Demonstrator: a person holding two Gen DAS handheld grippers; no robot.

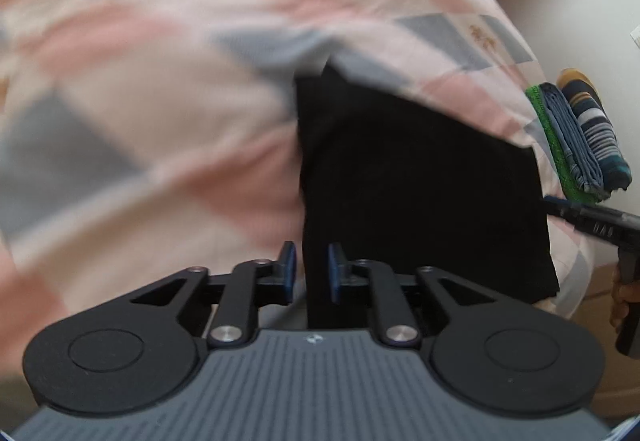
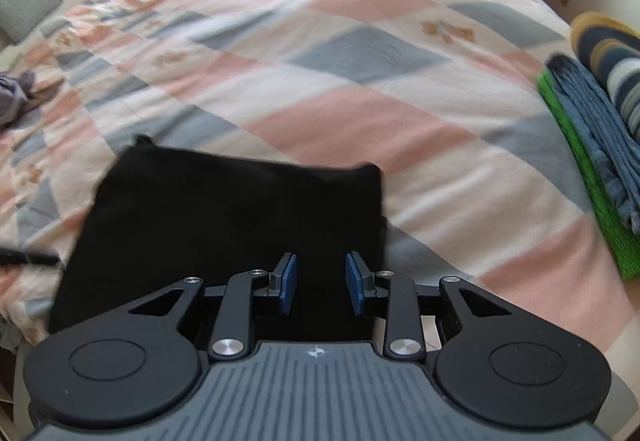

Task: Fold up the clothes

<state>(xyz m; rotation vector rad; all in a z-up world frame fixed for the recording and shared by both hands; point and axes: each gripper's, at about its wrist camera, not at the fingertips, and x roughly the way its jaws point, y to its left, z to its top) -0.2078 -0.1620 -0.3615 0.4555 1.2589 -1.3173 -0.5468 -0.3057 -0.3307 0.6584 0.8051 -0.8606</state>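
While spread flat on a quilt (image 2: 360, 113) of pink, grey and white diamonds, lay folded into a rough rectangle: a black garment (image 2: 224, 225) at the near edge of the bed. Held over its near left corner, the left gripper (image 1: 311, 273), blue pads (image 1: 289, 269) slightly apart, cloth edge running up between them without clear contact. Held over its near right part, the right gripper (image 2: 321, 283), pads (image 2: 289, 281) set wider, nothing pinched. Seen at the far right of the left view, the right gripper's body with fingers of a hand (image 1: 624, 301) around the handle. Stacked at the right side of the bed: folded clothes (image 2: 600, 145), green, blue denim and striped. Heaped at the far left: grey crumpled fabric (image 2: 16, 95). Blurred throughout by motion.
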